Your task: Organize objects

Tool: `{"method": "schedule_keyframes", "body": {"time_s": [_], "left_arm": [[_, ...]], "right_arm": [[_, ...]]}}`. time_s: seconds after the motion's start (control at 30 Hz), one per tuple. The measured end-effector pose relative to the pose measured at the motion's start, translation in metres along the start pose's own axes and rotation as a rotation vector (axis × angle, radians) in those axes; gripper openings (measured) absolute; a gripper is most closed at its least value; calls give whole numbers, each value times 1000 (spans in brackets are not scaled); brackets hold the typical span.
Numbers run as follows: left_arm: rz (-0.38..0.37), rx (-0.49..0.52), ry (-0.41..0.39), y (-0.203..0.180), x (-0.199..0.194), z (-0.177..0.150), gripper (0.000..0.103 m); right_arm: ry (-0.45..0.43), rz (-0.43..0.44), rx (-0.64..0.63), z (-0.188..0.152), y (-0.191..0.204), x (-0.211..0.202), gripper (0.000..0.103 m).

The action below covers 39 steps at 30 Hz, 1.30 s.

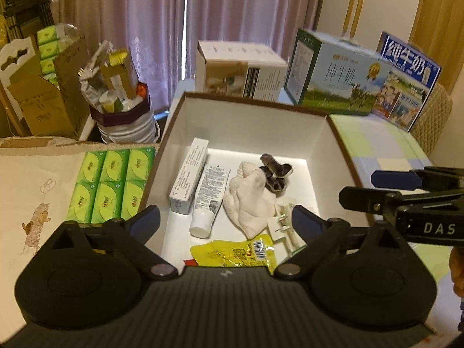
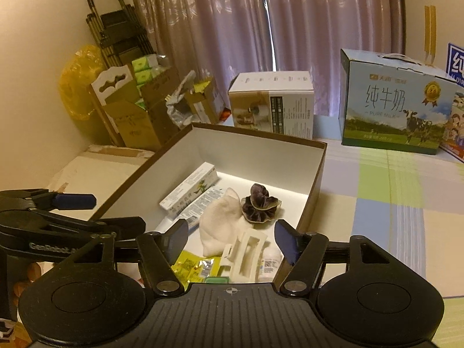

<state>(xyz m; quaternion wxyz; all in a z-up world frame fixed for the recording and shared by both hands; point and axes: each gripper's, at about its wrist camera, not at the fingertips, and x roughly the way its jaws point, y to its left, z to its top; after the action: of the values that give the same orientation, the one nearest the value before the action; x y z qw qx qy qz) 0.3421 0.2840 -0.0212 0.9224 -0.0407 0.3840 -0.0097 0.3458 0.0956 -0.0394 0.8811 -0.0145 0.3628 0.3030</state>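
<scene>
Purple curtain [image 2: 290, 29], two milk cartons [image 2: 397, 101], white appliance box [image 2: 272, 101], folded trolley [image 2: 116, 29], possibly tissue packs [image 1: 110, 185]

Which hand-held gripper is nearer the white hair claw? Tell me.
Right. The right hand-held gripper hangs open directly over the hair claw at the box's near end. The left hand-held gripper, also open, sits further left, above the tube.

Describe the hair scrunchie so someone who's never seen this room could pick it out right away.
Find the open brown-rimmed box with white walls. Toward its far end, the scrunchie lies against a crumpled white cloth. It is the only dark item there: a ruffled purple velvet ring, unlike the pale tube, carton and clip.
</scene>
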Motion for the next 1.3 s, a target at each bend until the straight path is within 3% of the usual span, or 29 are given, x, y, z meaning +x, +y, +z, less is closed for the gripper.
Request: {"method": "schedule_keyframes", "body": {"time_s": [0.5,1.3], "left_arm": [[43,-40,-92,-29,-74,-28,102],[37,-95,-26,-131,-126,-102,102]], "right_arm": [[-31,22,6,-33,-1,-63,68],[19,27,16,-112,-65,-172,69]]}}
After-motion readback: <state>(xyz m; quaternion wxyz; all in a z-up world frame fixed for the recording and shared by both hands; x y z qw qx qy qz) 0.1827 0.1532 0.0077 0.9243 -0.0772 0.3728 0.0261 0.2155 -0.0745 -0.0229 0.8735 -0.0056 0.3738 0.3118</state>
